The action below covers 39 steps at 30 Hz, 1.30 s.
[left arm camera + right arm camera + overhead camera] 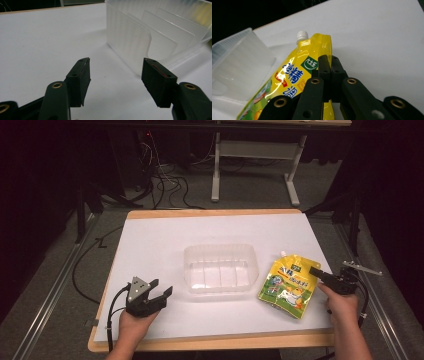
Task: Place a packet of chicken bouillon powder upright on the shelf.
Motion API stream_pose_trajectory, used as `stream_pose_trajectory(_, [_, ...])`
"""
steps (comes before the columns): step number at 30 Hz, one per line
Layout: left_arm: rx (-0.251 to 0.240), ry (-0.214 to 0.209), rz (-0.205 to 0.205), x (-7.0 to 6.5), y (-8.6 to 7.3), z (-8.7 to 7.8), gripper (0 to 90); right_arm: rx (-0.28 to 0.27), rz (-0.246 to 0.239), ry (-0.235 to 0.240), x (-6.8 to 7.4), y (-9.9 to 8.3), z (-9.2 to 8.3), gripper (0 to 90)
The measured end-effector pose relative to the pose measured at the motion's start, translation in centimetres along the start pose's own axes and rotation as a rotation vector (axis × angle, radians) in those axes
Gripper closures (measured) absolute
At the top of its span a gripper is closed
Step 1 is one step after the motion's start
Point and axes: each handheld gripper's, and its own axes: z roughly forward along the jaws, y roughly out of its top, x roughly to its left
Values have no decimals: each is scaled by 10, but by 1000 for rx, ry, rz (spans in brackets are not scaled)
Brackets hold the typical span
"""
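Two grippers on a white worktop (165, 240), left gripper (161, 295) held with jaws wide apart and empty beside a clear tub (220, 268), right gripper (314, 270) closed on the edge of a yellow pouch (287, 285) lying just right of the tub.

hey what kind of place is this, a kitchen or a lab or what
Probably a lab or recording room, not a kitchen: a white-topped table in a dark room, loose cables on the floor behind, and a hand-held gripper with an empty tub.
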Motion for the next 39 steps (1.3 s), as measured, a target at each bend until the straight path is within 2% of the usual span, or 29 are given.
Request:
stream_pose_trajectory(3, [-8, -1, 1, -1, 2, 2, 406, -32, -12, 20, 8, 2, -7, 900])
stream_pose_trajectory(4, [-15, -2, 0, -1, 3, 3, 407, -60, -30, 33, 17, 5, -14, 900])
stream_pose_trajectory(7, [-19, -7, -4, 0, 4, 4, 433, -95, -62, 51, 32, 11, -23, 900])
stream_pose_trajectory(8, [-22, -11, -20, 1, 5, 5, 439, -104, -71, 63, 37, 12, -26, 900])
stream_pose_trajectory(10, [-23, -12, -26, 2, 6, 6, 444, -127, -104, 75, 50, 15, -31, 900])
stream_pose_trajectory(11, [-23, -9, -28, 2, 6, 6, 445, -127, -104, 75, 50, 15, -31, 900])
stream_pose_trajectory(14, [-27, -8, -31, 2, 6, 7, 445, -182, -162, 102, 74, 21, -41, 900])
stream_pose_trajectory(18, [-26, -4, -15, 0, 5, 3, 444, -249, -241, 92, 98, 29, -48, 900])
stream_pose_trajectory(20, [-27, -4, -14, 0, 5, 2, 444, -289, -281, 56, 106, 33, -51, 900])
stream_pose_trajectory(22, [-26, 0, -9, 1, 3, -1, 451, -311, -292, 43, 109, 34, -52, 900])
stream_pose_trajectory(24, [-29, 2, -14, 2, 2, -4, 468, -337, -335, -13, 110, 34, -50, 900])
stream_pose_trajectory(25, [-31, 4, -16, 3, 2, -5, 468, -337, -335, -13, 110, 34, -50, 900])
stream_pose_trajectory(26, [-33, 4, -17, 4, 2, -6, 477, -325, -356, -54, 107, 30, -47, 900])
stream_pose_trajectory(27, [-37, 7, -23, 5, 3, -6, 482, -341, -350, -49, 104, 27, -48, 900])
stream_pose_trajectory(34, [-39, 11, -28, 4, 5, -1, 521, -330, -343, -75, 96, 15, -62, 885])
stream_pose_trajectory(36, [-36, 10, -35, 5, 6, 3, 561, -320, -342, -83, 95, 12, -64, 874])
stream_pose_trajectory(39, [-21, 25, -29, 5, 7, 10, 718, -281, -344, -103, 93, 5, -64, 835])
